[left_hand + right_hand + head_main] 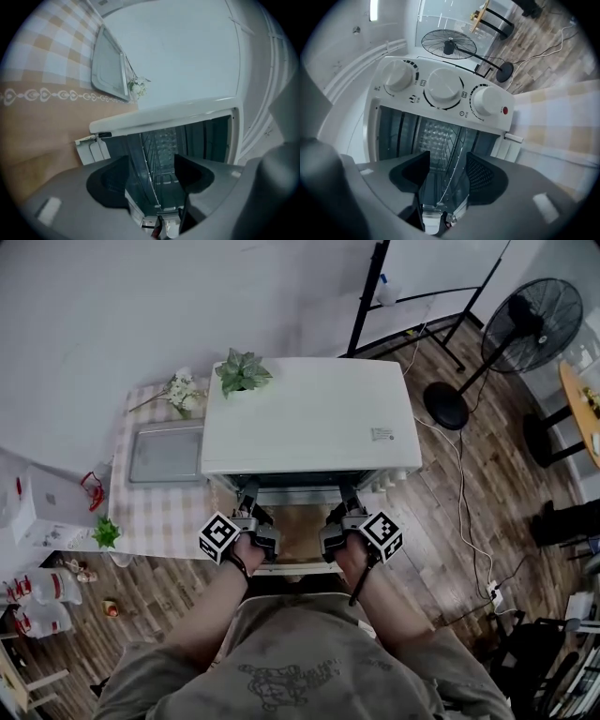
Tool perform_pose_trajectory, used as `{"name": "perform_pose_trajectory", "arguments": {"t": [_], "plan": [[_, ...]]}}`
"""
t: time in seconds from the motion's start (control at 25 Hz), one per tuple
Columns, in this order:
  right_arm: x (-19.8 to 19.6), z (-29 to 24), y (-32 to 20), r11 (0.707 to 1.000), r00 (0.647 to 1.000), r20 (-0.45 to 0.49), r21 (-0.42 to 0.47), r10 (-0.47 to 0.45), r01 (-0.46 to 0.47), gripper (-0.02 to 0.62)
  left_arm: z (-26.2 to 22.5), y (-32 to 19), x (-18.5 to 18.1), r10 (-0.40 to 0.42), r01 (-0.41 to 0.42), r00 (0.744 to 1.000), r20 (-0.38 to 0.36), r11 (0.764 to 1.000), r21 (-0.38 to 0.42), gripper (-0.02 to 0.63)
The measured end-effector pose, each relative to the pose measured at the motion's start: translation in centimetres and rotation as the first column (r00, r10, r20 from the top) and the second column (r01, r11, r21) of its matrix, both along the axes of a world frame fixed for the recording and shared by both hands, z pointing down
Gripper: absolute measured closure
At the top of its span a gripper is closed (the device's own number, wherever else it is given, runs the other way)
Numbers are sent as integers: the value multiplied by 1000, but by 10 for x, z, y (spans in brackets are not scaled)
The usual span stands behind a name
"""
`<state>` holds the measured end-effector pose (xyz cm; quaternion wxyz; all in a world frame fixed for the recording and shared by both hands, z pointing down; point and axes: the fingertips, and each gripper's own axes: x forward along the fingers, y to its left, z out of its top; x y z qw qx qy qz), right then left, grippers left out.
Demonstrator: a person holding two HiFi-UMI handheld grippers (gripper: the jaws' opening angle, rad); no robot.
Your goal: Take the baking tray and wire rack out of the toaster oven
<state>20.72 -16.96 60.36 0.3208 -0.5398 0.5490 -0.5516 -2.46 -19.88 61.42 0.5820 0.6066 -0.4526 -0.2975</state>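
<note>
- Head view looks down on the white toaster oven (309, 413) from above. Its roof hides the cavity and everything in it.
- Only that view shows both tools at once. The left gripper (248, 491) and right gripper (349, 495) reach side by side into the oven's front.
- Head view also shows the baking tray (167, 454) already out. It lies flat on the checked tabletop (159, 517), just left of the oven.
- Left gripper view catches the same tray (108, 65), tipped by the rolled camera. The right gripper view does not show it.
- Left gripper view looks into the open cavity, where the wire rack (148, 154) is still inside. It is seen edge-on, with its wires running back into the depth.
- The left gripper (151, 169) has its fingers well apart, one on each side of the rack's front edge. I can't tell if they touch it.
- Right gripper view alone shows the three knobs (440, 89) and the fan (449, 45) behind.
- The right gripper (447, 161) is also spread wide, straddling the rack (456, 163) edge-on.
- Seen edge-on, the rack's width and long axis can't be judged.
</note>
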Motion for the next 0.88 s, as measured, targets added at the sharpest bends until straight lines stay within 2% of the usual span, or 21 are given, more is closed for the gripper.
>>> {"name": "perform_pose_trajectory", "arguments": {"t": [0.2, 0.4, 0.64, 0.88], "plan": [[4, 16, -19, 1000, 1000, 27, 26, 13, -13, 338, 7, -17, 14, -3, 5, 999, -50, 999, 41, 304], [1, 31, -39, 997, 995, 79, 53, 54, -58, 357, 7, -36, 6, -27, 32, 998, -50, 994, 106, 304], [-1, 40, -60, 990, 985, 147, 100, 87, -103, 371, 11, -55, 8, -75, 88, 993, -92, 984, 154, 331], [-3, 33, -77, 978, 981, 172, 175, 85, -116, 405, -1, -75, 18, -63, 91, 989, -130, 971, 222, 350]]}}
